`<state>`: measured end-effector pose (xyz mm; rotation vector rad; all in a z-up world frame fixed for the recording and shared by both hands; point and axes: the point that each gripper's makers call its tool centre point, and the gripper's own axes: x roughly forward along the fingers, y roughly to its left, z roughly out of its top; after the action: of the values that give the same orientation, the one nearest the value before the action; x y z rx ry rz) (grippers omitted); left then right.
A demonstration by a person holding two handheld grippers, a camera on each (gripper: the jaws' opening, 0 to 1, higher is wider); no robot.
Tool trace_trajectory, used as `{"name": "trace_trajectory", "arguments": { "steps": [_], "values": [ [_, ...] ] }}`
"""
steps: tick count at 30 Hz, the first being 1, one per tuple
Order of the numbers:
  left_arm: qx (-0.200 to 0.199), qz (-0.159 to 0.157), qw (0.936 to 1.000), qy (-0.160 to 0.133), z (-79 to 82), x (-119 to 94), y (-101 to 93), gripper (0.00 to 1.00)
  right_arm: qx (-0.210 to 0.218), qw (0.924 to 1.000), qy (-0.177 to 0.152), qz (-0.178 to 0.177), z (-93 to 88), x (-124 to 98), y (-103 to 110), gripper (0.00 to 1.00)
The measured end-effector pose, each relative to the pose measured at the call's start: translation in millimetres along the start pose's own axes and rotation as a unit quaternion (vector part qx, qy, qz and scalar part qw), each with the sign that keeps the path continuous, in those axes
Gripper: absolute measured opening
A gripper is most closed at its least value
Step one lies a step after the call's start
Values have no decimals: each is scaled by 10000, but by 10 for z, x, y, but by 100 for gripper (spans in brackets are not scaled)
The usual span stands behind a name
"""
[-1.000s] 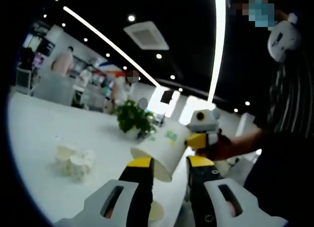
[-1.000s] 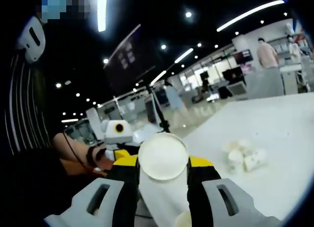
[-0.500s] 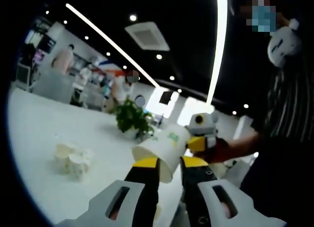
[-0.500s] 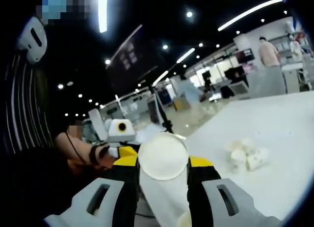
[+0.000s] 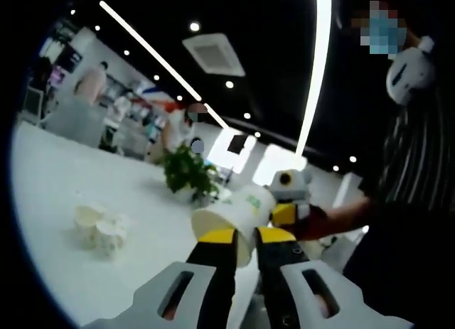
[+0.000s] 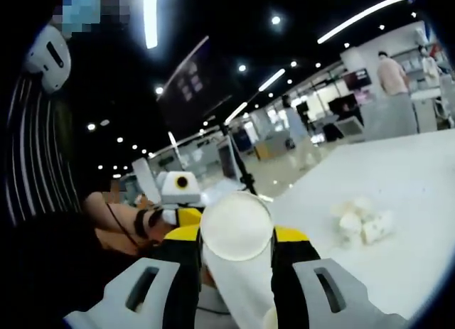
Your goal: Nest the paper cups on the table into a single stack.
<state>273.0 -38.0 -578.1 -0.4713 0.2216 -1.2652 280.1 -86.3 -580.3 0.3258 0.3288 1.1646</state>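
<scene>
Above a smooth white table (image 5: 64, 180), the right gripper (image 6: 237, 236) clamps a tapered white paper cup (image 6: 236, 229) base-forward while the left gripper (image 5: 238, 236) pinches its rim, a cluster of small paper cups (image 5: 96, 226) lying well apart on the tabletop.

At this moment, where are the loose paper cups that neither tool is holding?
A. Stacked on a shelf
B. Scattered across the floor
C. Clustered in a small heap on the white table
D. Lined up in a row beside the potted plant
C: the loose cups lie huddled together on the white table, apart from the cup clamped in the right tool.
</scene>
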Motion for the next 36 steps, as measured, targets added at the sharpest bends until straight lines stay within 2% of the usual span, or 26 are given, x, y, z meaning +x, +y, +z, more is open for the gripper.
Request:
{"name": "trace_trajectory", "arguments": {
  "steps": [10,22,26,30,36],
  "values": [
    [128,-158,9997,104,24,1,-69,6,66,9999,-55,110,-19,-19,28,34],
    [-5,-427,9987,267,39,27,-175,1,30,9998,-109,156,-46,-46,33,35],
    [256,-470,9982,285,43,41,-224,0,46,9998,-152,136,-38,-61,17,35],
    [83,-497,9981,345,34,50,-230,0,55,9998,-147,145,-46,-75,8,35],
    [103,-516,9978,392,24,55,-235,0,47,9998,-141,133,-50,-81,0,35]
  ]
}}
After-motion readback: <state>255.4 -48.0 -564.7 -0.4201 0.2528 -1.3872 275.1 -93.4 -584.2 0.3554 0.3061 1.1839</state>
